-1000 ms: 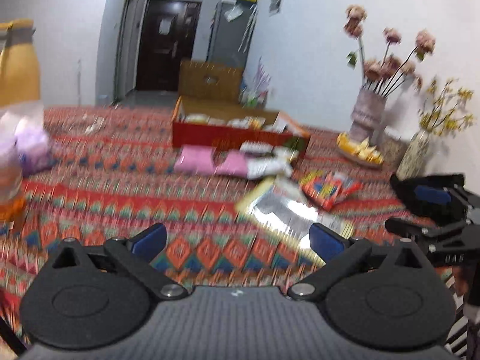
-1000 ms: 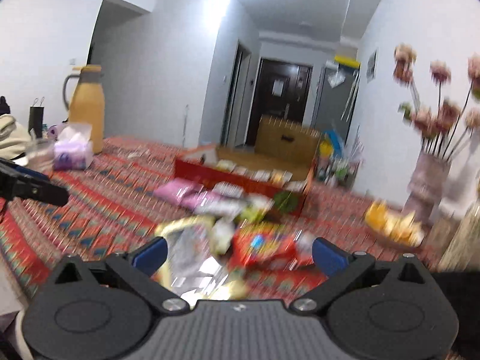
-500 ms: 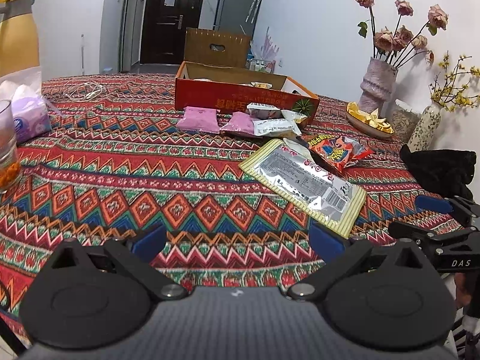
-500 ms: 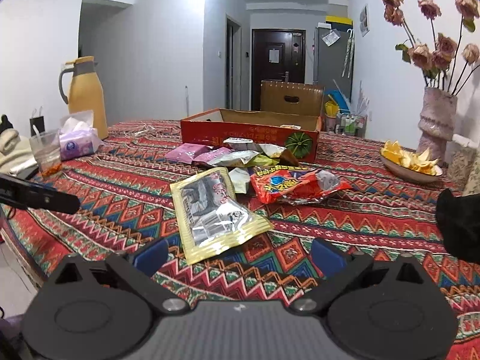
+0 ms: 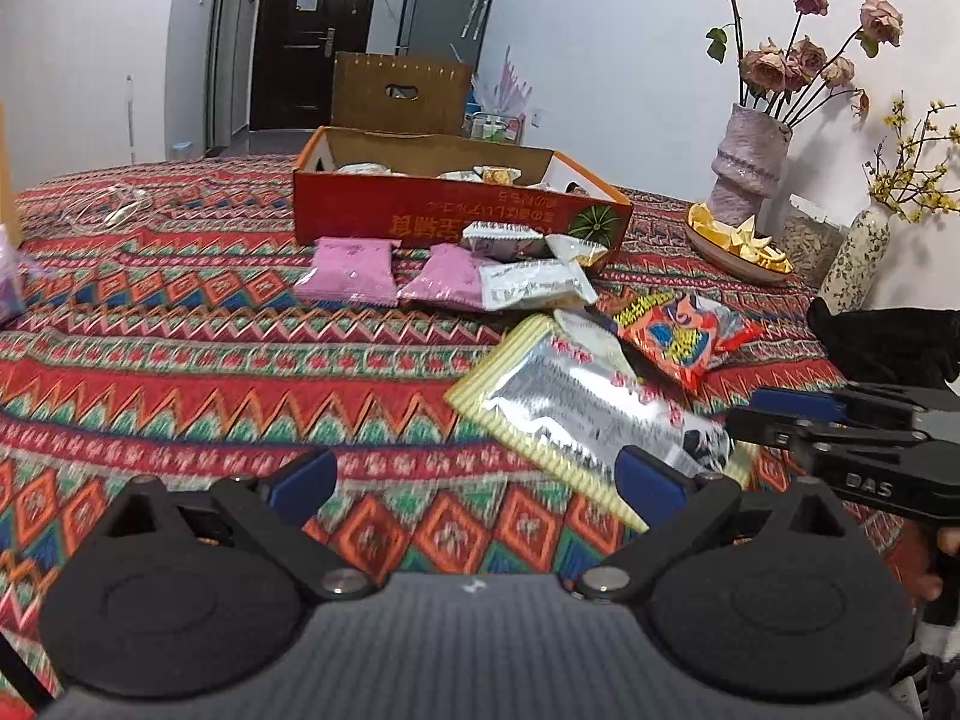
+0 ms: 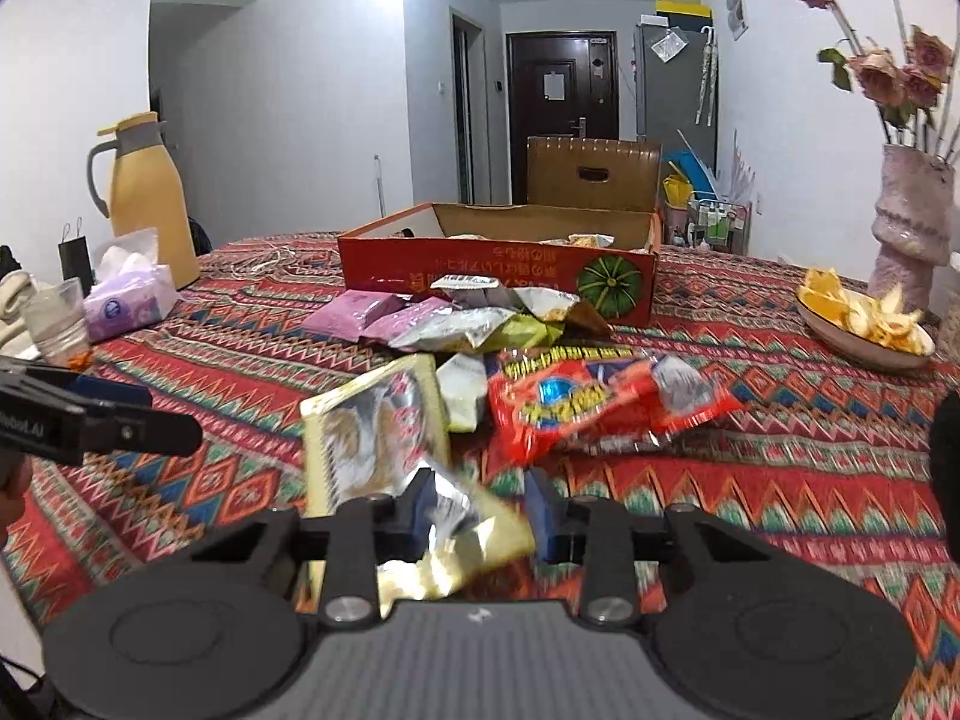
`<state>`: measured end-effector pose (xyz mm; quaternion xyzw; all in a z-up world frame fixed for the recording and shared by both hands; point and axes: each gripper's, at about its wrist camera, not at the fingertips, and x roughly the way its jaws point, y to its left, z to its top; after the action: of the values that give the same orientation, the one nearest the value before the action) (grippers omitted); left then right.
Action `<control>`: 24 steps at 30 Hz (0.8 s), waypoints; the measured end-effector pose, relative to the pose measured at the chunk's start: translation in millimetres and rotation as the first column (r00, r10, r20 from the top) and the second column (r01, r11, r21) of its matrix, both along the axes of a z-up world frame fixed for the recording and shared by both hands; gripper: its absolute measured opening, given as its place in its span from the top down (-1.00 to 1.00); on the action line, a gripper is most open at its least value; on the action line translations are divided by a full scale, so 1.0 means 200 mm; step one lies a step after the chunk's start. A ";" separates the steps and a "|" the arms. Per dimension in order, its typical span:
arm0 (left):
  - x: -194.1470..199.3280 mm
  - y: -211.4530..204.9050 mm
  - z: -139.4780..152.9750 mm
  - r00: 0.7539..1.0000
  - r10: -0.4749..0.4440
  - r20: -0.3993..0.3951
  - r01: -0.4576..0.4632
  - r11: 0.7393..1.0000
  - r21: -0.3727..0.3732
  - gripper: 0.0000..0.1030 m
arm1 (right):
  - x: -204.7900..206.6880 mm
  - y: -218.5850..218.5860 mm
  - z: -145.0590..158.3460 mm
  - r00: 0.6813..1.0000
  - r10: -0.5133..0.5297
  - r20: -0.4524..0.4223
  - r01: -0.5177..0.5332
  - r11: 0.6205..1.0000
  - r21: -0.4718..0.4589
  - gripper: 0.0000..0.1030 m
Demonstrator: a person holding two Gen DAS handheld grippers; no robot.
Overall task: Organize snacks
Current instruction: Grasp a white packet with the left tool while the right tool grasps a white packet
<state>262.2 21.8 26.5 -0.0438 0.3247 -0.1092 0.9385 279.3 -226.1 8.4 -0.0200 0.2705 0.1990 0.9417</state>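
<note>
A silver packet with yellow edges (image 6: 372, 420) lies on the patterned tablecloth, its near corner crumpled up between my right gripper's (image 6: 480, 510) closing jaws, the pads pressing it. In the left wrist view that gripper (image 5: 756, 414) reaches onto the packet (image 5: 576, 402) from the right. My left gripper (image 5: 480, 480) stands open over bare cloth, just left of the packet. Beyond lie a red snack bag (image 6: 600, 402), pink packets (image 5: 351, 270) and several silver-white packets. A red cardboard box (image 6: 480, 264) behind them holds more snacks.
A dish of orange peels (image 6: 864, 324) and a vase of dried roses (image 6: 912, 234) stand at the right. A yellow jug (image 6: 150, 204), a tissue pack (image 6: 129, 300) and a plastic cup (image 6: 57, 318) sit at the left. Something black (image 5: 888, 342) lies at the right edge.
Both grippers have moved forward and down toward the packets. The right gripper's jaws went from wide open to narrow around the silver packet's corner, which has buckled upward.
</note>
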 end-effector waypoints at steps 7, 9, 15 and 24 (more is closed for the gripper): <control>0.33 -0.07 0.03 0.996 -0.052 0.068 0.053 0.999 -0.011 -0.95 | 0.30 0.10 0.05 0.999 -0.007 0.042 0.009 0.999 -0.046 0.41; 0.46 -0.12 0.02 0.995 -0.049 0.085 0.051 0.999 -0.019 -0.88 | 0.36 0.08 0.07 0.998 -0.039 0.055 0.041 0.999 -0.035 0.41; 0.79 -0.32 -0.05 0.979 -0.199 0.043 0.195 0.977 0.088 -0.50 | 0.48 -0.02 0.10 0.995 -0.090 0.051 0.091 0.996 -0.006 0.40; 0.94 -0.39 -0.14 0.980 -0.196 0.022 0.193 0.975 0.114 0.53 | 0.61 -0.10 0.08 0.993 -0.113 0.025 0.114 0.993 -0.028 0.36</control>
<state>449.4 -56.8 -1.0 0.0423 0.3174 -0.1830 0.9295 400.4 -246.3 25.0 -0.0206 0.2630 0.1410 0.9542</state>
